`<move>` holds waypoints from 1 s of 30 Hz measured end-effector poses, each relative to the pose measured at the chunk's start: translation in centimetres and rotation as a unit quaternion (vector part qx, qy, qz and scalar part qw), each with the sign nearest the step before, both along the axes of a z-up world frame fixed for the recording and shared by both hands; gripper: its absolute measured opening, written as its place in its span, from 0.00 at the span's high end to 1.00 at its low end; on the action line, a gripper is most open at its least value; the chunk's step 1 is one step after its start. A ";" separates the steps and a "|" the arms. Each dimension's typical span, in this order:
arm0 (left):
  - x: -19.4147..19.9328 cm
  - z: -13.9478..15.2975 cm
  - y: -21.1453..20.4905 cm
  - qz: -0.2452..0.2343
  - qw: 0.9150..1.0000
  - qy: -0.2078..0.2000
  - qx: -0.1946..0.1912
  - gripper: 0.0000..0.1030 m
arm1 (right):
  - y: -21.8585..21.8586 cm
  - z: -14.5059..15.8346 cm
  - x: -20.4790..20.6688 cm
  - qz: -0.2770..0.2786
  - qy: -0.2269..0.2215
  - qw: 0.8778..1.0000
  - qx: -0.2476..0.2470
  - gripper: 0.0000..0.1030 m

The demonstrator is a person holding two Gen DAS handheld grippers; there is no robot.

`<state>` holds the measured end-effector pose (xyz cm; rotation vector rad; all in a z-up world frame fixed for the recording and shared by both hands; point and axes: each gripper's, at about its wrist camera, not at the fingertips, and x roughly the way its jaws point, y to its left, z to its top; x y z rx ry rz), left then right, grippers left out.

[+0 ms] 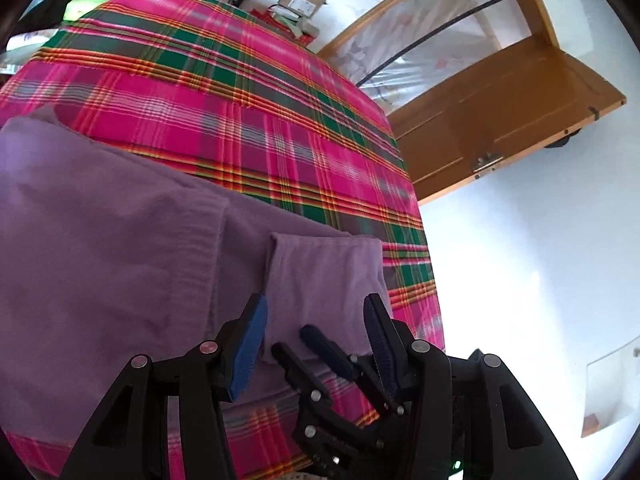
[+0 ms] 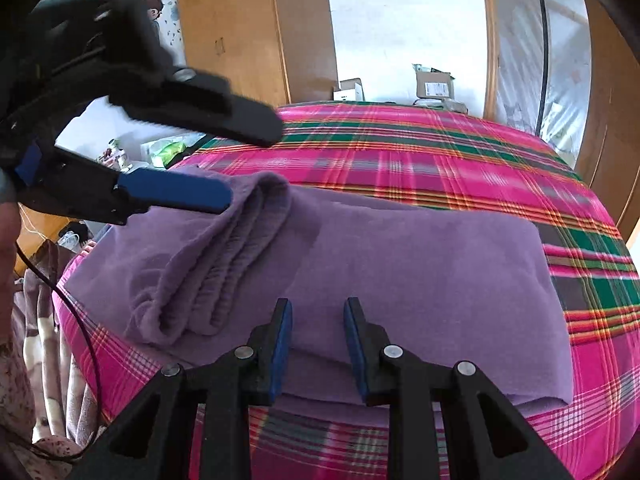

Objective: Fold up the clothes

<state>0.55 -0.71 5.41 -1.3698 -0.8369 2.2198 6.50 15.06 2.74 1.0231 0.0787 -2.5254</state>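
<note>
Purple garment [image 2: 400, 264] is lying folded on the plaid-covered bed [image 2: 440, 152], with a bunched, ribbed end [image 2: 224, 256] piling up at its left side and a smaller folded flap [image 1: 324, 268] sitting near the bed's edge. You are risking that flap sliding off, since it is resting close to the drop and any drag from a finger could be pulling it over. You are also risking the bunched end unrolling if the left gripper [image 2: 252, 164] brushes it, because its lower finger is hovering just beside those ridges. Your left gripper's fingers are standing wide with nothing between them. Your right gripper [image 2: 318, 344] is holding its fingers narrowly apart above the cloth, gripping nothing as far as the views are showing. The fabric is looking soft, matte and fleecy, lying mostly smooth across the middle with a thick doubled edge at the front.
</note>
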 end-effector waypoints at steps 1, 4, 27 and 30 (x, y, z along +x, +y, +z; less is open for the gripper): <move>0.3 -0.1 -0.6 0.004 1.000 0.000 -0.001 0.50 | -0.1 0.1 -0.1 -0.003 0.000 1.000 -0.003 0.73; 0.7 -0.6 -2.2 0.023 1.000 -0.005 -0.011 0.50 | -0.4 -0.4 -0.3 -0.009 -0.015 1.000 -0.011 0.73; 3.8 -3.7 -14.5 0.173 0.984 -0.024 0.009 0.50 | -5.3 0.7 0.3 0.030 -0.017 0.998 -0.049 0.73; 3.9 -4.2 -15.8 0.190 0.981 -0.029 0.016 0.50 | -4.6 0.2 0.0 0.020 -0.032 0.998 -0.057 0.73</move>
